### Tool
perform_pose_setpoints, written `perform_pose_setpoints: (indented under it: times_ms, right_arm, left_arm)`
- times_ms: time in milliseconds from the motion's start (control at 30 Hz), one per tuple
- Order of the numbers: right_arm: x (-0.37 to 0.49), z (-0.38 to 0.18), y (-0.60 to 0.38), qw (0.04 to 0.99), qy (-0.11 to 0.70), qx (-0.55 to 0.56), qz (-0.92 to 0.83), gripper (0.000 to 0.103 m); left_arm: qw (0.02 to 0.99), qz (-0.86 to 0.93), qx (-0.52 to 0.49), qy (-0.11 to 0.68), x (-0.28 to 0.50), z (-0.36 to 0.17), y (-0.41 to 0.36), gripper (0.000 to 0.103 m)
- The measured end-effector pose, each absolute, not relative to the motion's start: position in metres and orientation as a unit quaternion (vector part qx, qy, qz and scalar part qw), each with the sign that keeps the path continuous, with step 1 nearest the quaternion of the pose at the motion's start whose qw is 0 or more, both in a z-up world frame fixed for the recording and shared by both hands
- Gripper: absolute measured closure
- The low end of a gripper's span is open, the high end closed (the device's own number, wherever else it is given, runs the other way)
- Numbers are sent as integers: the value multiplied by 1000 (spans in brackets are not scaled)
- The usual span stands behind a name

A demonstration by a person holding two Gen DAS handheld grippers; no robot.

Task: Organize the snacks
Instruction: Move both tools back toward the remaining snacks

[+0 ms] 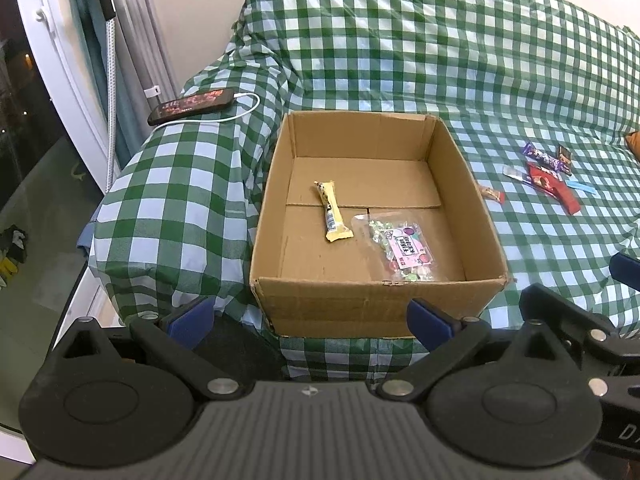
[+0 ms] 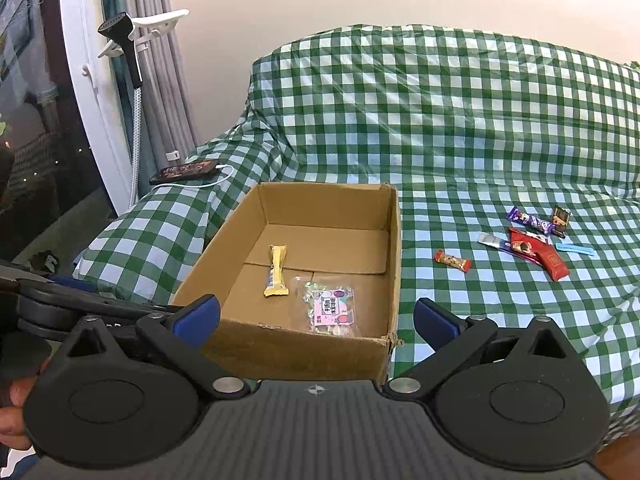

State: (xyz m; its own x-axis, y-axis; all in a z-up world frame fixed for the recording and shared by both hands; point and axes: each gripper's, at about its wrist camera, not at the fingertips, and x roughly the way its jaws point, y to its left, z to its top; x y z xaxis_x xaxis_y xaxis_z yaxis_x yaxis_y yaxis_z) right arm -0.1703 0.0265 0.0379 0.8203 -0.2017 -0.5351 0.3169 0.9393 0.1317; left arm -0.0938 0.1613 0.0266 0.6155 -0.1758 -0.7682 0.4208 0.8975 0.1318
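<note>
An open cardboard box (image 1: 376,304) (image 2: 304,350) rests on a sofa under a green checked cover. Inside lie a yellow bar (image 1: 332,212) (image 2: 276,270) and a clear bag of candies with a pink label (image 1: 400,248) (image 2: 330,310). Several loose snacks lie on the seat to the right: a small red bar (image 2: 452,260) (image 1: 492,193), a purple pack (image 2: 530,220) (image 1: 546,157), a red pack (image 2: 540,254) (image 1: 554,186). My left gripper (image 1: 310,318) stands open before the box's near wall, holding nothing. My right gripper (image 2: 316,316) is open and holds nothing, just over the box's near right corner.
A phone (image 1: 192,106) (image 2: 186,172) on a white charging cable lies on the sofa's left armrest. A garment steamer head and hose (image 2: 132,64) stand by the curtain at left. A hand (image 2: 16,420) shows at the lower left of the right wrist view.
</note>
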Motion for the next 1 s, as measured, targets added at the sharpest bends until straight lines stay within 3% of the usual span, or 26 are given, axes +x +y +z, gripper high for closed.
perform_pose_setpoints:
  times_ms: [533,1000]
  right_arm:
    - [-171,19,-29,938,255,159,-171,0]
    - [-209,-41,-224,882,241,227,-335,0]
  left_arm:
    - [865,-180,209,419,-74,20,99,0]
    - [814,-293,279,416,-49,-1,-101,0]
